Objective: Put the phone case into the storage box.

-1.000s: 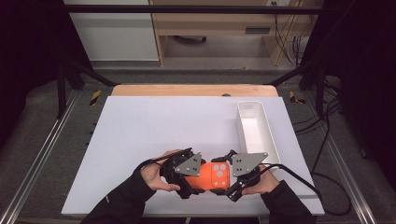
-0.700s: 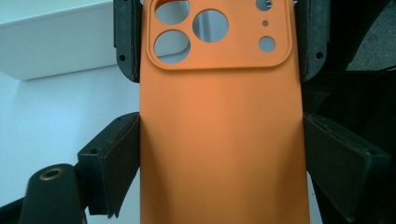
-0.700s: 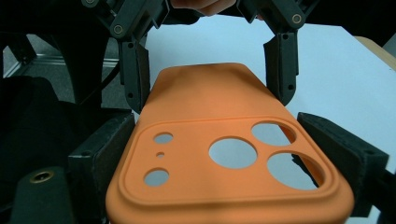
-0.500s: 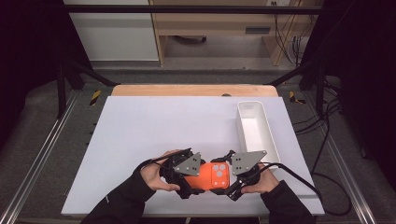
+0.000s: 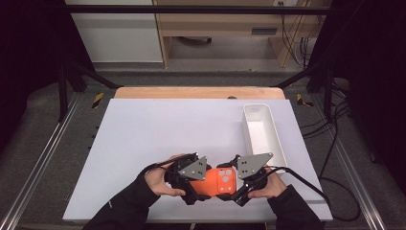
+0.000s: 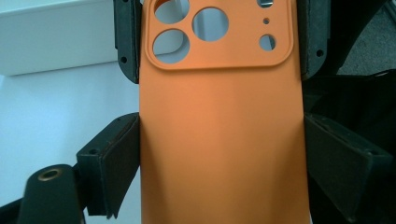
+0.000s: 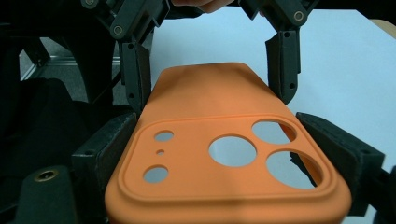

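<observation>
A matt, smooth, rubbery finish is noted on the orange phone case point(image 7: 219, 154). Matt black pads point(image 6: 112, 163) are seen flanking it. At two o'clock, the white tray point(image 5: 262, 132) appears as smooth, slightly glossy plastic. The table top point(image 5: 158, 129) is matt white.

dark room, grey floor point(image 5: 43, 158), wooden shelf unit point(image 5: 225, 28) behind white table point(image 5: 158, 124)
</observation>
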Tool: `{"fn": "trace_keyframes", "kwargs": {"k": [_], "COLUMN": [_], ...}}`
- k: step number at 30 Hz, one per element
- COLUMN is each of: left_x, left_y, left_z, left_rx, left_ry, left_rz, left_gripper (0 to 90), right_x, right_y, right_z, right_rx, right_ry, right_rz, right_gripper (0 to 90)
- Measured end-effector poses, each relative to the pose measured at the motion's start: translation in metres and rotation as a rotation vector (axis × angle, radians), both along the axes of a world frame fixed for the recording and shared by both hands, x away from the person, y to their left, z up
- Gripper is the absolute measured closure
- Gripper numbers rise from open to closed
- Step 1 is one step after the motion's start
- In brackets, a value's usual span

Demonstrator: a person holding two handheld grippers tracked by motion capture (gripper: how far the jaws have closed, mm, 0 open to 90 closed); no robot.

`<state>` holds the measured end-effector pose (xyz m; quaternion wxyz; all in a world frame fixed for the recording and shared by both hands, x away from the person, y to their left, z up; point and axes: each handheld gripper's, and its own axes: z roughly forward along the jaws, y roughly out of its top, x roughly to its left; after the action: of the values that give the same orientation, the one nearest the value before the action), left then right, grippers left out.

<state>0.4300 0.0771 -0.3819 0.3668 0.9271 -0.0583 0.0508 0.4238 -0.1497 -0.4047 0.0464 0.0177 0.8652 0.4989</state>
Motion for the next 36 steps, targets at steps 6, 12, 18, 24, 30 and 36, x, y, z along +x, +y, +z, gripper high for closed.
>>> {"fn": "trace_keyframes", "kwargs": {"k": [6, 12, 18, 24, 30, 36], "left_x": [0.0, 0.0, 0.003, 0.004, 0.006, 0.007], "left_y": [0.003, 0.013, 0.024, 0.031, 0.033, 0.032], "left_z": [0.003, 0.008, 0.007, 0.002, -0.006, -0.015], "left_rx": [-0.039, -0.068, -0.085, -0.082, -0.056, -0.027], "left_ry": [-0.004, -0.009, 0.018, 0.044, 0.078, 0.098], "left_rz": [0.032, 0.085, 0.129, 0.16, 0.177, 0.187], "left_gripper": [6.9, 1.4, 0.1, 0.1, 0.0, 0.0], "right_x": [0.0, 0.002, 0.004, 0.006, 0.009, 0.011], "right_y": [-0.001, -0.005, -0.011, -0.016, -0.022, -0.024], "right_z": [0.001, 0.005, 0.012, 0.017, 0.024, 0.027], "right_rx": [-0.017, -0.032, -0.061, -0.109, -0.148, -0.199], "right_ry": [0.012, 0.02, 0.017, 0.027, 0.038, 0.039], "right_rz": [-0.005, -0.018, -0.041, -0.051, -0.068, -0.07], "right_gripper": [16.4, 16.3, 16.2, 16.2, 16.2, 16.2]}}
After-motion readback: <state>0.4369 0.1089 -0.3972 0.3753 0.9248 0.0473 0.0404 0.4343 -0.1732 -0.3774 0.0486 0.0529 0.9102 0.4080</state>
